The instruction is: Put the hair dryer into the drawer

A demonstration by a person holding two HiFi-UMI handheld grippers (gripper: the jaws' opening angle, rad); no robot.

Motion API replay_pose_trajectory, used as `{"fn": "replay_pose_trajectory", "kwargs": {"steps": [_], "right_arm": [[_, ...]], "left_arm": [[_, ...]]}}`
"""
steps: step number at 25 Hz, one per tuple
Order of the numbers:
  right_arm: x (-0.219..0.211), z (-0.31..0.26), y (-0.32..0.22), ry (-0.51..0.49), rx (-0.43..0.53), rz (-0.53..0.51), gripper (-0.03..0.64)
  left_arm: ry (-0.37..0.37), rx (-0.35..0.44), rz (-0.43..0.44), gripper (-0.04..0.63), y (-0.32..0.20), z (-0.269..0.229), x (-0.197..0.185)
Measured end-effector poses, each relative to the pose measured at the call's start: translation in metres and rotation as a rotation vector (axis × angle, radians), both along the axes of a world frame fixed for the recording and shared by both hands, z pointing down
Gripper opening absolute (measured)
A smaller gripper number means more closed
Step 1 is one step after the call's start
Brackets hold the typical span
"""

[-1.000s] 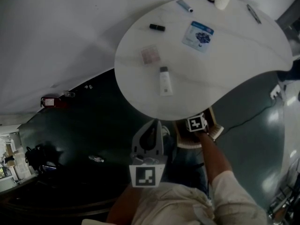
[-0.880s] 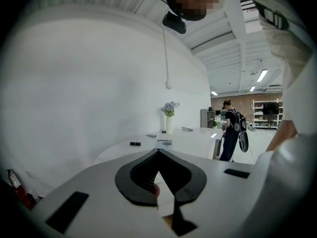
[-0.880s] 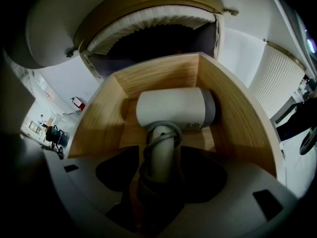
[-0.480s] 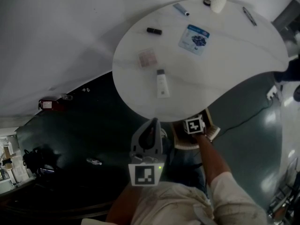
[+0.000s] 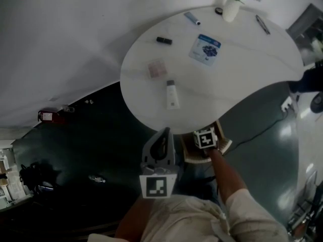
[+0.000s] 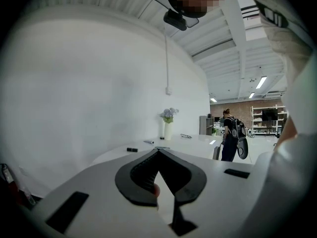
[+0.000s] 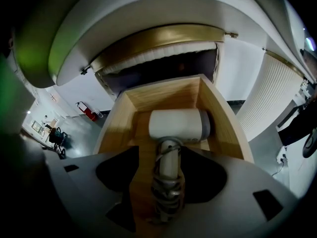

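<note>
Right claw (image 7: 166,182) open over hair dryer (image 7: 178,124).

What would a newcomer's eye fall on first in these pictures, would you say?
The white hair dryer stands out first: it lies in the open wooden drawer, cord wound round its handle, between the open jaws of the right gripper. Next comes the curved white table in the head view, a vase at its far edge.
</note>
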State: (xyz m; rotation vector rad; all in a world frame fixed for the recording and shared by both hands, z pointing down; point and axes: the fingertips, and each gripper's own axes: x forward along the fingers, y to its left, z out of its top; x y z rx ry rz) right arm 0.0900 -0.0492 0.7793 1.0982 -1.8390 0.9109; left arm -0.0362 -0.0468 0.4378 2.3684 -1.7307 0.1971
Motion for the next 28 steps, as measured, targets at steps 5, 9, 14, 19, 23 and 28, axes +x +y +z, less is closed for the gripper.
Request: {"fn": "replay_pose_trajectory", "kwargs": {"steps": [5, 9, 14, 19, 23, 28], "right_arm": [[0.006, -0.010, 0.014, 0.025, -0.017, -0.003, 0.253], [0.003, -0.032, 0.018, 0.004, 0.019, -0.015, 0.253], [0.002, -0.062, 0.020, -0.015, 0.038, -0.020, 0.253], [-0.003, -0.094, 0.029, -0.069, 0.030, -0.033, 0.253], [-0.010, -0.140, 0.035, -0.076, 0.087, -0.063, 0.253], [-0.005, -0.214, 0.011, -0.069, 0.317, -0.041, 0.253]], "left_arm": [[0.026, 0.016, 0.004, -0.005, -0.003, -0.002, 0.000], [0.045, 0.038, 0.009, -0.005, -0.007, -0.005, 0.001], [0.068, 0.055, 0.018, -0.005, -0.014, -0.007, 0.004], [0.055, 0.073, 0.046, -0.005, -0.019, -0.006, 0.010], [0.063, 0.059, 0.056, -0.005, -0.022, -0.003, 0.015], [0.056, 0.067, 0.078, -0.005, -0.028, -0.002, 0.018]]}}
